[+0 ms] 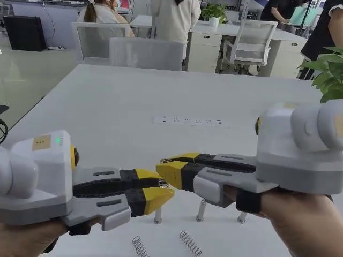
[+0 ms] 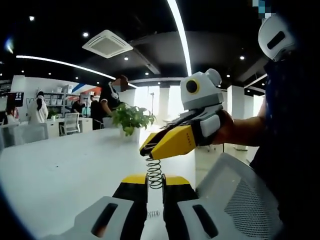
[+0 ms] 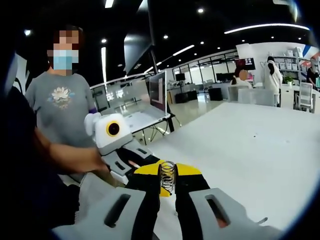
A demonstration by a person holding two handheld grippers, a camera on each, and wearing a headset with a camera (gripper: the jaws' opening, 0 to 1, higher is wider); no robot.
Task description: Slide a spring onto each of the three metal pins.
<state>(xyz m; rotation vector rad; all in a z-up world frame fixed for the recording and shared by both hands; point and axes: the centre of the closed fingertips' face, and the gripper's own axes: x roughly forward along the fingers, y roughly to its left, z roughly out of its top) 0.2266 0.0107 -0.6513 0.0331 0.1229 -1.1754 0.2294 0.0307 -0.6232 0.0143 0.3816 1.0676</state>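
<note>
Above the three metal pins (image 1: 200, 210), the left gripper (image 1: 166, 186) and right gripper (image 1: 159, 165) meet tip to tip, sharing one spring (image 2: 155, 173). It is a thin steel wire coil, and its long axis runs straight from one pair of yellow wedge tips to the other. Each gripper's jaws are drawn narrow around one end of it (in the right gripper view the coil sits squarely between the black jaw bars). The pins stand upright in a row on the smooth white table (image 1: 134, 107), bare and shiny. Two loose springs (image 1: 190, 243) lie flat just in front of them, angled slantwise.
</note>
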